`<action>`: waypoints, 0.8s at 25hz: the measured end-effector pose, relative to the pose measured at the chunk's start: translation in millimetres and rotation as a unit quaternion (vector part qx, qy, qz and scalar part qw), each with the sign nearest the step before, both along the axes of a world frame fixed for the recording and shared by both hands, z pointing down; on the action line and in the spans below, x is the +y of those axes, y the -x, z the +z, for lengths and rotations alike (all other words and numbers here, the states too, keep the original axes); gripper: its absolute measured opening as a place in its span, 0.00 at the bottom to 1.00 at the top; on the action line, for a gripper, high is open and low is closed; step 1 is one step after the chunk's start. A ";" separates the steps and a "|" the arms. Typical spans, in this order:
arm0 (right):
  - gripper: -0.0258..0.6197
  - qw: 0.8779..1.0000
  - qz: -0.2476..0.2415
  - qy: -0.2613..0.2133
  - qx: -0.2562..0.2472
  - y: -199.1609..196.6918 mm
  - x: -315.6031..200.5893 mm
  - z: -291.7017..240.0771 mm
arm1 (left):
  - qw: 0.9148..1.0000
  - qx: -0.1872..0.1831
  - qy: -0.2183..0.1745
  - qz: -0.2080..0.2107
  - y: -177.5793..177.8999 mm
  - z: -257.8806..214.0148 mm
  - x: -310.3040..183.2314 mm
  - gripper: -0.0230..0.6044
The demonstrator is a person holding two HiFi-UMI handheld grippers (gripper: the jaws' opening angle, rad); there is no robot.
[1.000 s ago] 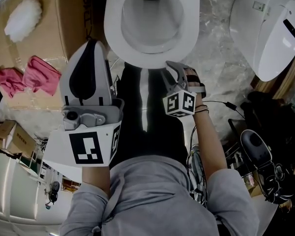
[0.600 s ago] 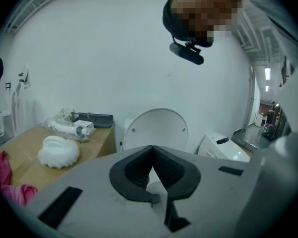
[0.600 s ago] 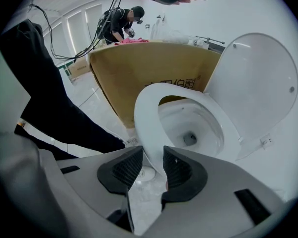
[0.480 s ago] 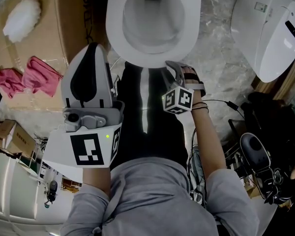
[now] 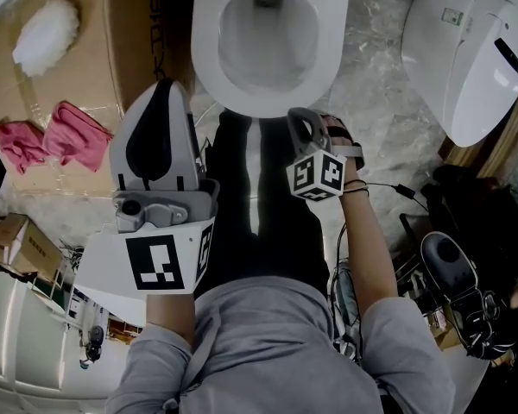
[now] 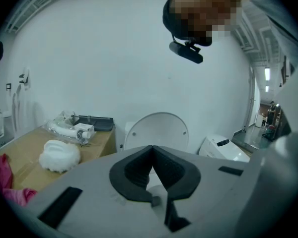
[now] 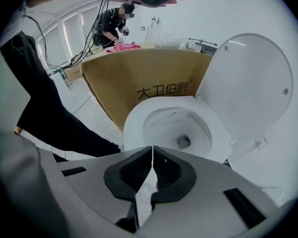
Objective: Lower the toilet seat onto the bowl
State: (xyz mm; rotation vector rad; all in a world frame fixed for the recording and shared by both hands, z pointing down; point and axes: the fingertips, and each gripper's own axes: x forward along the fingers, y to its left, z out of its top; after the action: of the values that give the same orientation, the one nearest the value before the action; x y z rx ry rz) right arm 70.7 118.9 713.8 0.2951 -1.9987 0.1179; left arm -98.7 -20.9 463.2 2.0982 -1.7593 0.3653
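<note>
**Inspector:** Since the earlier look, the fingers of the right gripper (image 5: 295, 117) have just been closing. They were standing apart at the bowl's front edge. Now they are meeting tip to tip and gripping nothing. The seat, the lid and the left gripper are showing no shift.

**Supervisor:** Where is the seat lying?

**Inspector:** The toilet seat (image 7: 131, 123) is resting flat on the bowl (image 7: 179, 130), ring on rim all the way round as far as the views are showing. Only the lid (image 7: 253, 83) is standing upright, at the bowl's back edge.

**Supervisor:** And the left side?

**Inspector:** The left gripper (image 5: 160, 86) is hovering short of the bowl's front-left edge and touching nothing. Its fingers are closed as well, and empty.

**Supervisor:** How far along are you rating the job?

**Inspector:** I am rating the lowering as done. The seat is lying on the bowl, and neither gripper is holding or pressing it. The right gripper is sitting just beside the seat's front edge, which I am reading as a release. I am seeing nothing left beyond drawing both grippers clear. I cannot confirm that the seat is bedding fully at the hinge, because that joint is showing too small.
</note>
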 end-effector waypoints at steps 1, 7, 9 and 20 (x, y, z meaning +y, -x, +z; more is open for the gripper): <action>0.05 1.000 0.010 -0.001 -0.007 2.0 -3.1 -5.5 | 1.000 0.000 -0.001 0.001 0.4 -1.6 0.6 0.04; 0.04 0.986 0.140 0.009 -0.091 10.0 -36.9 -46.8 | 1.000 -0.003 -0.015 0.002 4.7 -16.6 -3.9 0.04; 0.04 0.977 0.178 0.008 -0.113 9.1 -47.9 -62.4 | 1.000 -0.004 -0.020 0.003 6.2 -23.6 -5.0 0.04; 0.04 0.941 0.258 -0.059 -0.213 7.8 -106.4 -174.0 | 0.998 -0.003 -0.057 0.015 3.2 -67.7 -18.0 0.04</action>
State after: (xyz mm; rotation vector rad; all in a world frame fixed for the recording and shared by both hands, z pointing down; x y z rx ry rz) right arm 62.9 12.5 539.7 0.9358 -2.3133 0.4254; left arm -101.9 -38.9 395.5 2.2064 -1.7933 0.2858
